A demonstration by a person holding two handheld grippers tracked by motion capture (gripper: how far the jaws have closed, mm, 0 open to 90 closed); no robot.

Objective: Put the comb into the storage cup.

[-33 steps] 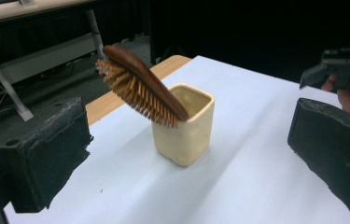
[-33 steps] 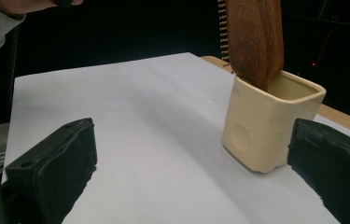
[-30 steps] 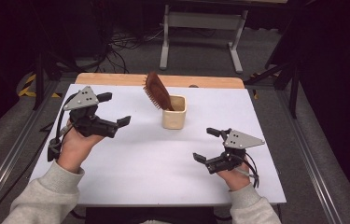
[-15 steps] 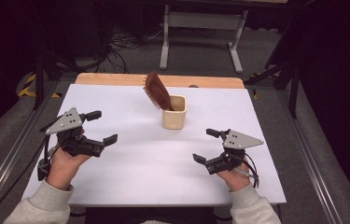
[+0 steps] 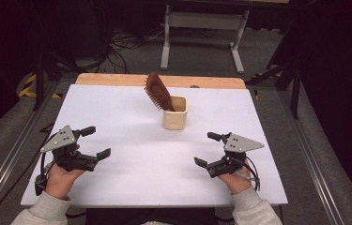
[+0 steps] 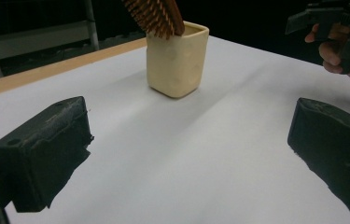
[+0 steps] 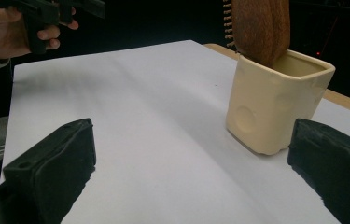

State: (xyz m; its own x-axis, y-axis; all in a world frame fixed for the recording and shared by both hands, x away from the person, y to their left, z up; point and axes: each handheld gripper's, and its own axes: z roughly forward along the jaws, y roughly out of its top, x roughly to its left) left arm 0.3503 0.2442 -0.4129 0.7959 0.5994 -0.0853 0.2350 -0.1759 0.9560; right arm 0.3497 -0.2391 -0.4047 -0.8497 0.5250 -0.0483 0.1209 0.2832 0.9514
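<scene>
A cream cup (image 5: 175,113) (image 6: 177,59) (image 7: 275,102) stands near the middle back of the white table (image 5: 164,154). A brown hairbrush (image 5: 158,92) (image 6: 156,16) (image 7: 259,28) leans out of it, bristles to the left. My left gripper (image 5: 95,142) (image 6: 186,154) hovers low at the front left, open, nothing between its jaws. At the front right my right gripper (image 5: 207,149) (image 7: 191,172) is open too and holds nothing. Both point toward the cup from a distance.
A wooden strip (image 5: 159,80) runs along the table's far edge. Beyond it stand a metal frame (image 5: 202,33) and cables on the floor. Rails run along both sides of the table.
My left gripper has drawn back from beside the cup toward the front left edge and come lower. The right gripper has stayed where it was.
</scene>
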